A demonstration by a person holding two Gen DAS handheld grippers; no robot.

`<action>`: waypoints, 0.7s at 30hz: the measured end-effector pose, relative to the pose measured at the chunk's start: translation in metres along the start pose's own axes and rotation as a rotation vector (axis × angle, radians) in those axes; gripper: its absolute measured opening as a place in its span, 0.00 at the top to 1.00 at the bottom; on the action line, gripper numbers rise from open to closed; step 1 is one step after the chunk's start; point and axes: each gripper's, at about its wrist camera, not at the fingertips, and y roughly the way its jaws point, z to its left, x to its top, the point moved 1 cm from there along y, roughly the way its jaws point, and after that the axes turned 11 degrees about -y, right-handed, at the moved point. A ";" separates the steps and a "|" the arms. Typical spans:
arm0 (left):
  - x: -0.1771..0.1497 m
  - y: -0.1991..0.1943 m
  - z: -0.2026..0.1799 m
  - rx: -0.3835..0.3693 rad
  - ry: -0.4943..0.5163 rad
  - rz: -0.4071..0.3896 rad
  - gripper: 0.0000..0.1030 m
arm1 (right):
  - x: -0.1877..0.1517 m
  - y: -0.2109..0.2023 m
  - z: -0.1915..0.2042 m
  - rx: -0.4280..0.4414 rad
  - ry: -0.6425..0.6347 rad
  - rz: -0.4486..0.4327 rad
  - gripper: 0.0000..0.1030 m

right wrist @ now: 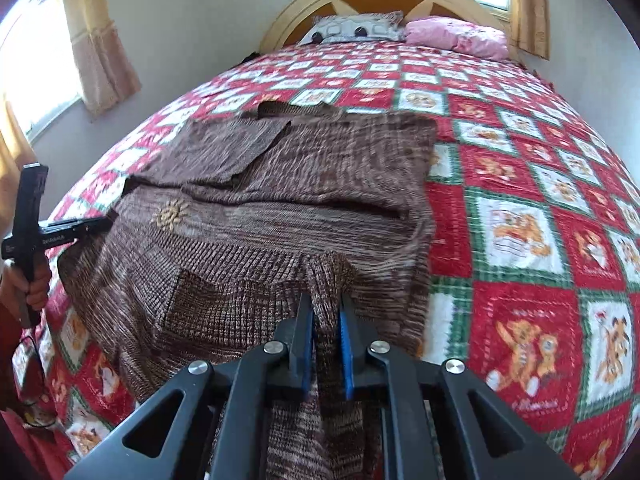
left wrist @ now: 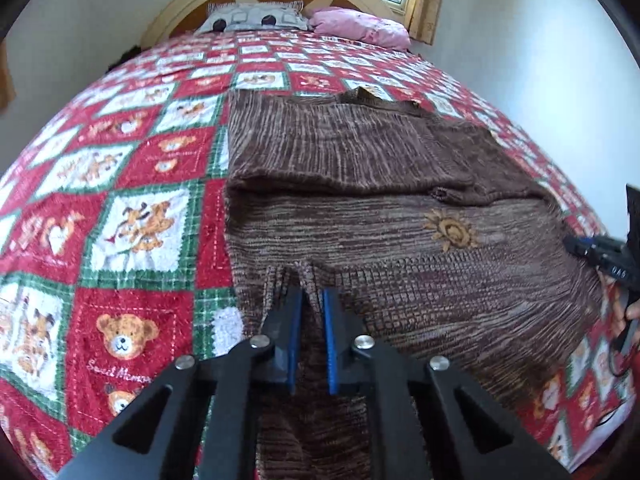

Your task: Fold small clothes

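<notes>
Two corners of the brown and cream knitted sweater (left wrist: 360,216) are gripped at this moment, one by each gripper, and this is why the near hem stands up in small peaks while the rest lies flat. The sweater is spread in the centre of both views, on the red, white and green bedspread with teddy bear squares (left wrist: 132,224), with its upper part already folded over, so that a dark crease runs across the middle of the frame. A small embroidered yellow sun patch (left wrist: 450,234) shows on the front, at the right of centre in the left wrist view and at the left in the right wrist view. The left gripper (left wrist: 310,300), at the bottom centre of its own view, has its jaws narrow, closed on a pinch of the hem near the left edge of the sweater; the cloth bunches up between the blue pads (left wrist: 330,344). The right gripper (right wrist: 326,312) holds the hem in the same way near the other edge, its jaws also narrow on the knit. I judge that both hold the hem so it can be carried together toward the far side, which keeps the fold straight. At the top of the frames, well apart, a grey patterned pillow (left wrist: 252,18) and a pink pillow (left wrist: 360,26) lie against the cream wooden headboard (left wrist: 180,12).
</notes>
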 end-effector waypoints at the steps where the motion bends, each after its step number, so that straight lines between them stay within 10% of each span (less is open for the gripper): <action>1: 0.000 -0.001 -0.001 0.002 0.006 -0.002 0.90 | 0.000 0.002 0.001 0.000 -0.007 0.001 0.83; 5: -0.001 -0.016 0.001 -0.030 0.035 -0.042 0.80 | 0.000 0.001 0.006 -0.030 -0.036 -0.001 0.88; 9: -0.002 -0.030 0.002 -0.082 0.071 -0.077 0.24 | -0.005 -0.025 0.013 -0.105 -0.085 -0.086 0.93; 21: 0.006 0.002 -0.014 -0.101 0.130 0.002 0.24 | -0.035 -0.074 0.018 -0.198 -0.082 -0.187 0.93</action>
